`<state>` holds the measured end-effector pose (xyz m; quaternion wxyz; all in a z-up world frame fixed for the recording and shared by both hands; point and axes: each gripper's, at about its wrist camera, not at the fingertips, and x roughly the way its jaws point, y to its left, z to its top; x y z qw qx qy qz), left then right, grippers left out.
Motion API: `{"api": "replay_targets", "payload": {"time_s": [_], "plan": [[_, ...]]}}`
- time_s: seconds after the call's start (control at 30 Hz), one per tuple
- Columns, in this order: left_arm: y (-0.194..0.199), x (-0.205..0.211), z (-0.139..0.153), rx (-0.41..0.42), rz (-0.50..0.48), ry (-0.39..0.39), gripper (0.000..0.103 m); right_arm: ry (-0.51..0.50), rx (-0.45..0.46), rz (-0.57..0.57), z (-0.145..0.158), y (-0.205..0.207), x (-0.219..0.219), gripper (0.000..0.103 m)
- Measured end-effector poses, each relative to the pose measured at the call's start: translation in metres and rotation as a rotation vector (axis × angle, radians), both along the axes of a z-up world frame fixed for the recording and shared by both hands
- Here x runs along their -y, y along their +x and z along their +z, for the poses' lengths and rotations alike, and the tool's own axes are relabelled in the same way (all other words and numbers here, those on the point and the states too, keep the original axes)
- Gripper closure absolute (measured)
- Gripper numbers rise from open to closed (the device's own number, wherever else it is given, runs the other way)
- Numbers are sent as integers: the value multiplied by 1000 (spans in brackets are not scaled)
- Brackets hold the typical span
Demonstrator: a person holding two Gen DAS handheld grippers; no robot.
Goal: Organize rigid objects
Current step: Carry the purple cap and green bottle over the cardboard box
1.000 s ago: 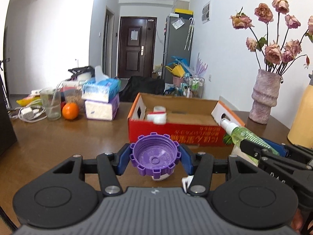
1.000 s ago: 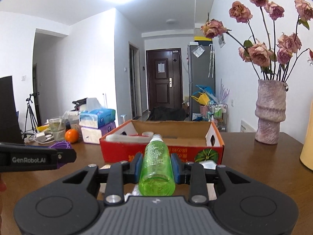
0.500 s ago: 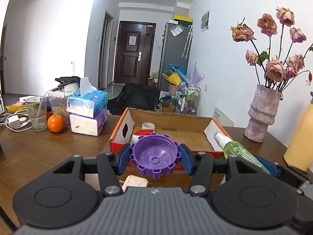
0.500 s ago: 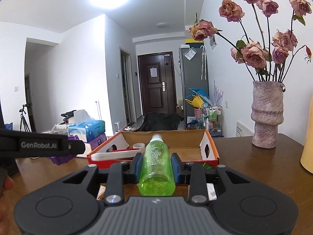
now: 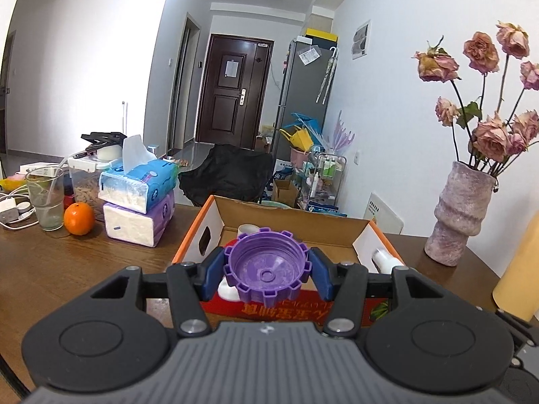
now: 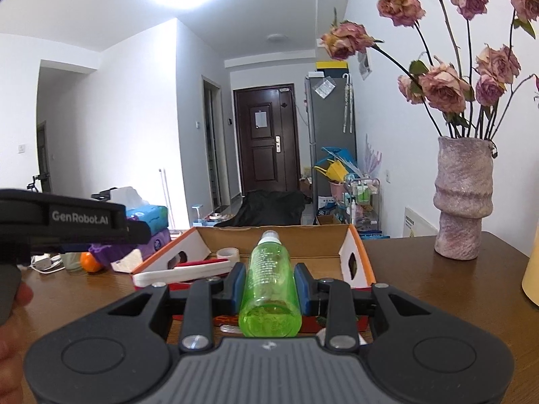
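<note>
The left wrist view shows the left gripper (image 5: 266, 271) with its blue pads clamped on a purple ridged cap (image 5: 266, 269), hollow side facing the camera, held just above the near wall of the open cardboard box (image 5: 360, 229) on the brown table (image 5: 67, 262). Only this view gives a clear look at the stacked tissue packs (image 5: 138, 202), the orange (image 5: 79, 219) and the glass (image 5: 45, 202) at the far left. The right wrist view shows what the left one hides: the right gripper (image 6: 269, 284) closed on a green bottle (image 6: 269, 282), white cap pointing away toward the box (image 6: 357, 259), and inside the box a tape roll (image 6: 228, 253) and a long red-and-white item (image 6: 188, 271). It also catches the left gripper from the side (image 6: 77, 225), reaching in level from the left with the purple cap (image 6: 107, 252) under its tip, and a fingertip (image 6: 23, 294) of the person at the left edge. Both grippers point slightly downward at the box. The vase (image 6: 463, 198) of dried roses stands on the table at the right in both views.
</note>
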<state>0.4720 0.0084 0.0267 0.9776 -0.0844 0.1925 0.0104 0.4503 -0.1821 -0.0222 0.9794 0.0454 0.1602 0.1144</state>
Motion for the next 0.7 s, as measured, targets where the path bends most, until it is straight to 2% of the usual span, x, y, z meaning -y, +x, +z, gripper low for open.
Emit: {"api": "replay_targets", "payload": {"time_s": [0.7], "plan": [[76, 10, -8, -17, -14, 24, 48, 3, -24, -16, -7, 76, 1, 73]]}}
